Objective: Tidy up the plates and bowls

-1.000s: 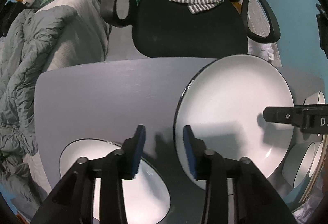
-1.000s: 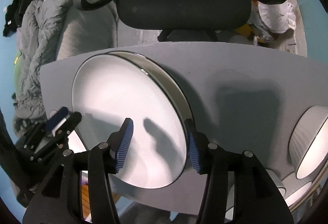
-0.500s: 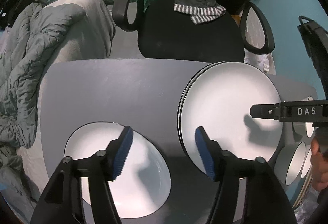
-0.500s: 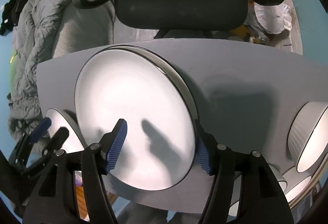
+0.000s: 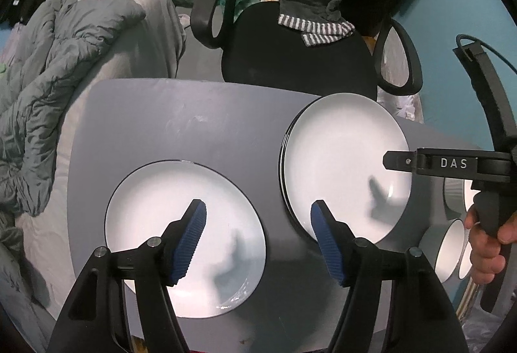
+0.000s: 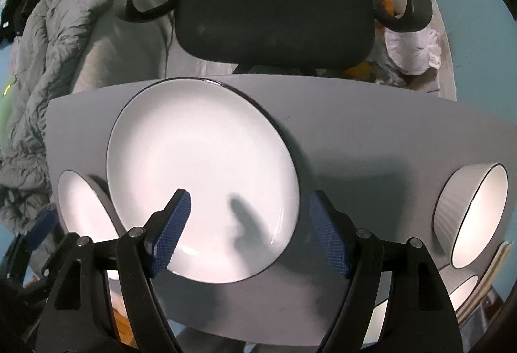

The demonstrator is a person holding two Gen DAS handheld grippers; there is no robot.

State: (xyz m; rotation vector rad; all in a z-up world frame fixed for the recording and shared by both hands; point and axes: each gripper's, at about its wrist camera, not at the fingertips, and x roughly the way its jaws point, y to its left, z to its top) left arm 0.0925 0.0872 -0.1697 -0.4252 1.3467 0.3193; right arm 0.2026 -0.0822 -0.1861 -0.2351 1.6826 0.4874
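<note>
Both of your jaws stand wide apart with nothing between the blue pads, so neither tool carries anything right now.

Starting at the left: your left gripper (image 5: 257, 243) hangs above the near left part of the grey table (image 5: 181, 120), and the single plate (image 5: 168, 207) lies flat just under and beyond its left pad. That plate sits alone, apart from the stack, so it looks like the piece not yet put away. Its right rim falls roughly between your two left-hand fingers; the right pad is over bare table, between this plate and the stack.

Moving right, the plate stack (image 6: 200, 178) rests flat at mid-table, with dark rims of at least one more plate showing under the top one. Your right gripper (image 6: 248, 232) hovers over its near edge: the left pad is over the white face, the right pad just outside the rim.

At the far right, the ribbed bowl (image 6: 468, 211) and the other bowls (image 6: 465, 291) nearer to you look unstacked, though the frame edge hides much of them. My judgement: plates are partly gathered, one plate remains, and the bowls are untouched.
</note>
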